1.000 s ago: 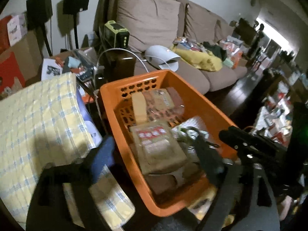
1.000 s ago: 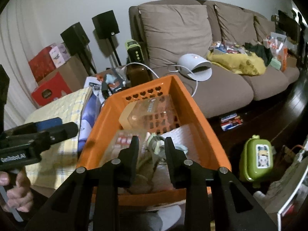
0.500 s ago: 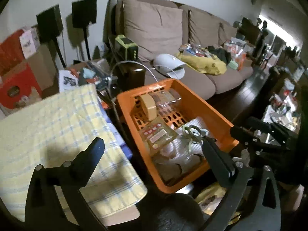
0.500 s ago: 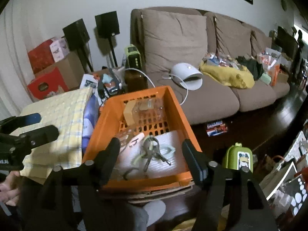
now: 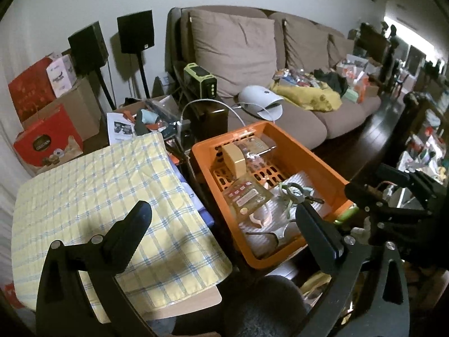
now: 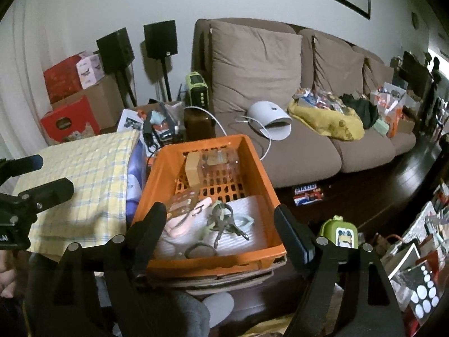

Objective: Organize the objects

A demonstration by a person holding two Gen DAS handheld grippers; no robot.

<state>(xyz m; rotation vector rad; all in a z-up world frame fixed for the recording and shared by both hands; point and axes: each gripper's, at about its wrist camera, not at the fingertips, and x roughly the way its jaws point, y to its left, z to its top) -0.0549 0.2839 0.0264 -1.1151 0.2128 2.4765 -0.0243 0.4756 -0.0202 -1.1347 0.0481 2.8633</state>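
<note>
The keys [image 6: 224, 223] lie on white padding in the near end of the orange basket [image 6: 261, 174], their long axis running toward the basket's near rim. They sit ahead of and below the right claw [image 6: 221, 224], framed between its fingers, which have just been spreading and pinch nothing. The left claw [image 5: 224, 219] is spread wide and empty, straddling the basket's left wall beside the checked cloth [image 5: 92, 191]. The right is the nearer, I judge.
</note>
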